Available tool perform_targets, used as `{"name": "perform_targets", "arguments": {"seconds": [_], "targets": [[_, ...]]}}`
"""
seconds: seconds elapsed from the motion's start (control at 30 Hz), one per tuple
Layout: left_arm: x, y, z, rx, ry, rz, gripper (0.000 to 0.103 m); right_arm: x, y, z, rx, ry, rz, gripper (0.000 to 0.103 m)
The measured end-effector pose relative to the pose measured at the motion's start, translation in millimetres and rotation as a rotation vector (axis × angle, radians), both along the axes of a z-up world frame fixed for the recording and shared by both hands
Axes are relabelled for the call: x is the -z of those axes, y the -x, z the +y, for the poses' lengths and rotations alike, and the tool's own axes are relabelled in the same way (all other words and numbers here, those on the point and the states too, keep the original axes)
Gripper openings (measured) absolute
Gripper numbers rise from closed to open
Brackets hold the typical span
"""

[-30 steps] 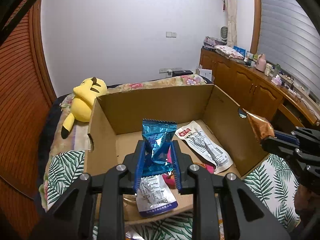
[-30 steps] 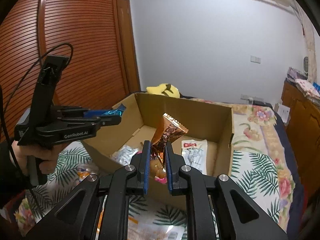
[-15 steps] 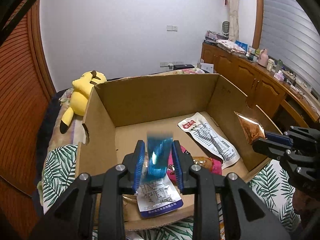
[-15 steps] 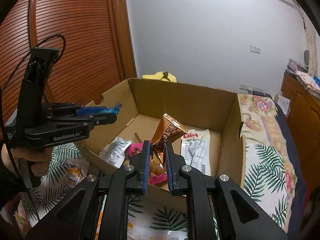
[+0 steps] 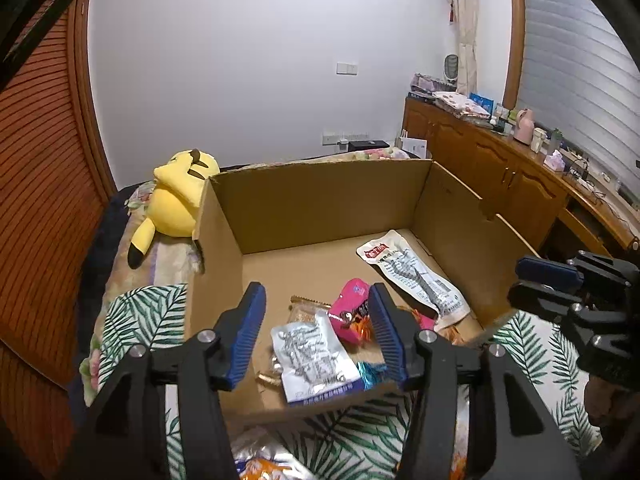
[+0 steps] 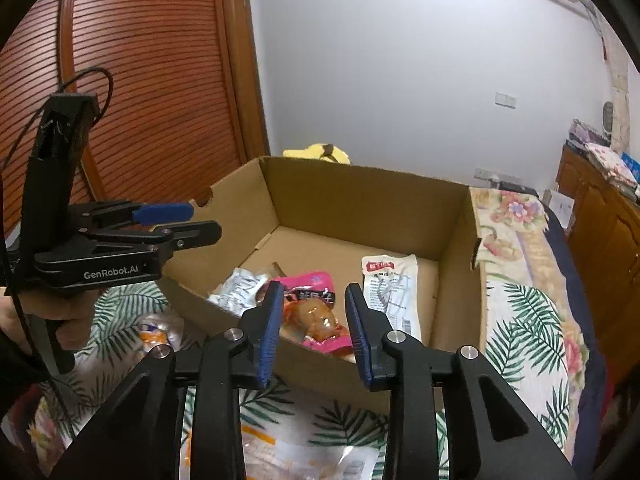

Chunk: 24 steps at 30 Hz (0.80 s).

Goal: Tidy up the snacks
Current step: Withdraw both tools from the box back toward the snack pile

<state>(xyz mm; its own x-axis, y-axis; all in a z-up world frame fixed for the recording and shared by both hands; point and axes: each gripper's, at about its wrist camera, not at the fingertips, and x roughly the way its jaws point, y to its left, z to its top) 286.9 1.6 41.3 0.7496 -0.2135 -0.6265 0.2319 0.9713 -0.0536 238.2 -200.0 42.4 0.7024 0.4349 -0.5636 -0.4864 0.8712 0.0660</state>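
- Cardboard box sits open on a leaf-print bedspread, just ahead of both grippers, with the snacks lying on its floor.
- Yellow plush toy lies beyond the box's far left corner, against its outer wall.
- Left gripper hangs over the near wall of the box, jaws spread wide with nothing between them.
- Right gripper hangs over its own near wall, jaws likewise apart and empty.
- Long white packet lies flat ahead and to the right of the left jaws, near the right wall.
- White pouch with a blue edge lies directly below the gap of the left jaws, by the near wall.
- Pink packet rests on the box floor, straight between and under the right jaws.
- Blue wrapper peeks out beside the white pouch, just inside the left gripper's right finger.
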Motion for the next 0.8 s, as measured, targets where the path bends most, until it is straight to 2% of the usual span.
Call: {"name": "perform_targets", "arguments": {"seconds": [0.07, 0.17, 0.33, 0.63, 0.8], "targets": [[-3, 9, 5, 0.001, 0.005, -0.006, 0.059, -3, 12, -5, 0.006, -0.021, -0.002, 0.034], [-7, 25, 13, 0.003, 0.022, -0.026, 0.08, -5, 35, -13, 0.018, -0.042, -0.004, 0.036], [-4, 52, 22, 0.002, 0.04, -0.025, 0.08, 0, 66, -26, 0.038, -0.068, 0.007, 0.046], [36, 92, 40, -0.038, 0.026, 0.019, 0.08, 34, 94, -42, 0.091, -0.073, 0.087, 0.047], [68, 91, 46, -0.086, 0.01, 0.076, 0.08, 54, 99, -45, 0.112, -0.056, 0.119, 0.049]]}}
